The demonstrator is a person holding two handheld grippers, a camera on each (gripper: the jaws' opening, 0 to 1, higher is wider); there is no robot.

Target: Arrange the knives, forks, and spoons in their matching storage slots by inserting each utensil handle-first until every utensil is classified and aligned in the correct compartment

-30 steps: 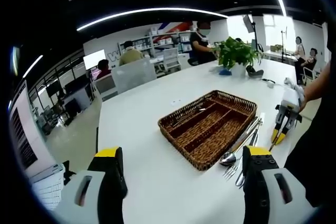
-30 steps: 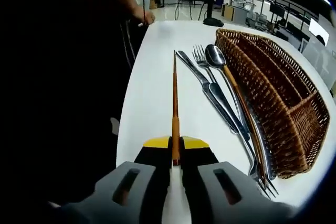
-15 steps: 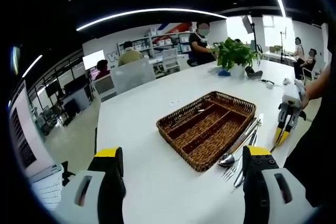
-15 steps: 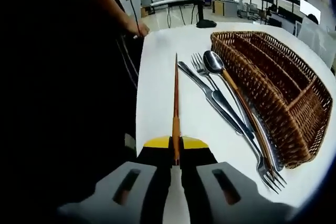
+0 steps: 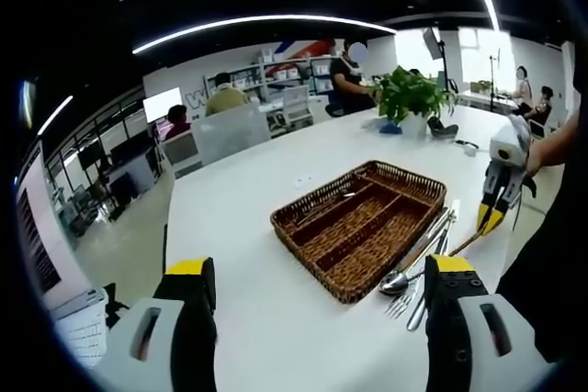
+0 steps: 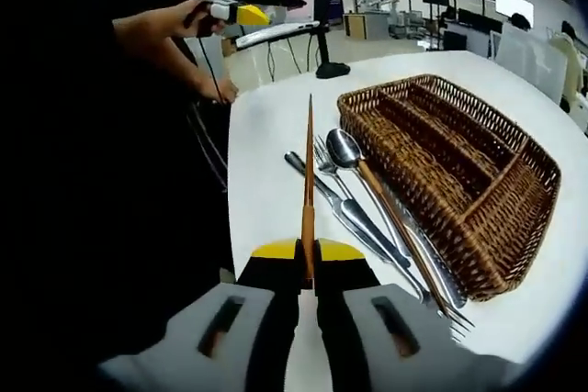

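Right hand-held gripper (image 6: 308,268) clamped on wood-handled knife (image 6: 308,181); left hand-held gripper (image 5: 317,286) jaws apart, above table (image 5: 248,227).

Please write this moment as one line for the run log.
right gripper: shut on brown utensil, lifted above table | left gripper: open, holding nothing | basket: compartments look unfilled | spoon, fork, knife: on table beside basket

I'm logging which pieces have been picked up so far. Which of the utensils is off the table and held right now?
The slim wooden-handled utensil, clamped in the right tongs and pointing away from them. The spoon, fork and others lie on the table beside the wicker tray.
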